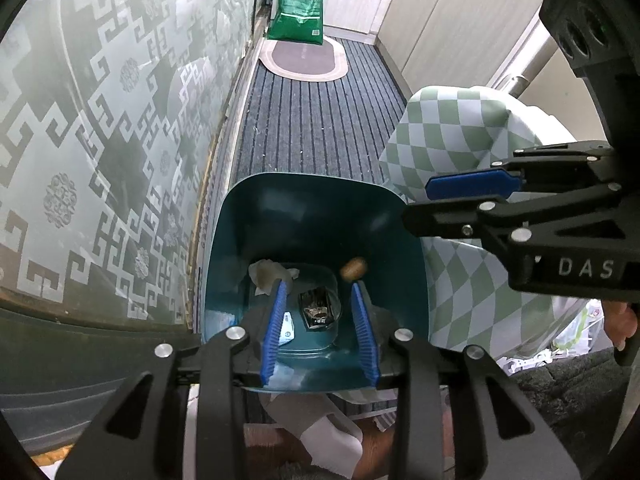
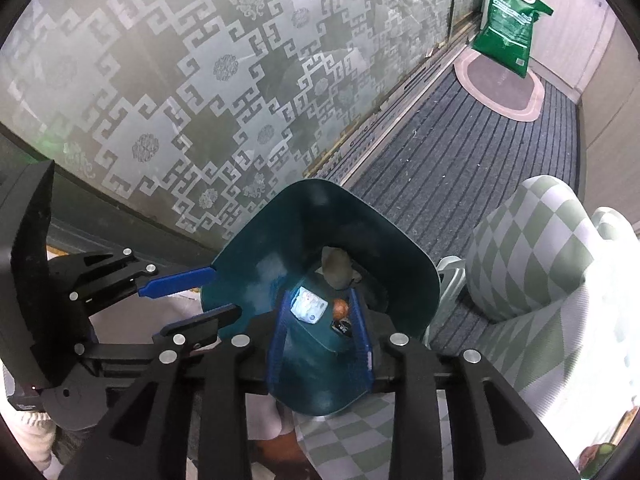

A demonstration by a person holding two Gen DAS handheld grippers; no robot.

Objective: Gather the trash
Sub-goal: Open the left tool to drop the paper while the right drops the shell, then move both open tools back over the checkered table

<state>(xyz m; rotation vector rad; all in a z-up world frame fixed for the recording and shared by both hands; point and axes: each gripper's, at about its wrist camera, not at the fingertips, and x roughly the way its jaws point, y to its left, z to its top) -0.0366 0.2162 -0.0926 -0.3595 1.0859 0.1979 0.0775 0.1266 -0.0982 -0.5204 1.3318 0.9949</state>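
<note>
Seen from above, a teal bin (image 1: pixel 312 216) is framed by both handheld tongs, which are pointed steeply down over its open mouth. The left gripper (image 1: pixel 320 304) is held with its blue fingers (image 1: pixel 276 320) parted and nothing pressed between them; through the gap, a dark wrapper (image 1: pixel 318 308) is seen lying on the bin's floor, its long axis running roughly away from the camera. A small white-and-blue packet (image 1: pixel 287 330) is seen just beside the left finger, also on the bottom.

The right gripper (image 2: pixel 320 340) is likewise held apart over the bin, no item being clamped between its pads (its jaws stand parted). A brown rounded piece (image 2: pixel 341 309) is seen between its fingers, close to the right one; whether it is in mid-air or resting on the floor cannot be told. In the left view the same piece (image 1: pixel 354 269) shows against the bin's inner wall.

Farther in, a crumpled tissue (image 1: pixel 266 276) is lodged at the floor's far edge. Just beside the bin, a green-and-white checked cushion (image 1: pixel 452 132) is propped. Beyond, a striped grey mat (image 1: pixel 312 120) is laid along a patterned frosted glass door (image 1: pixel 112 120), with an oval rug (image 1: pixel 304 58) and a green sack (image 1: pixel 300 4) at the far end.
</note>
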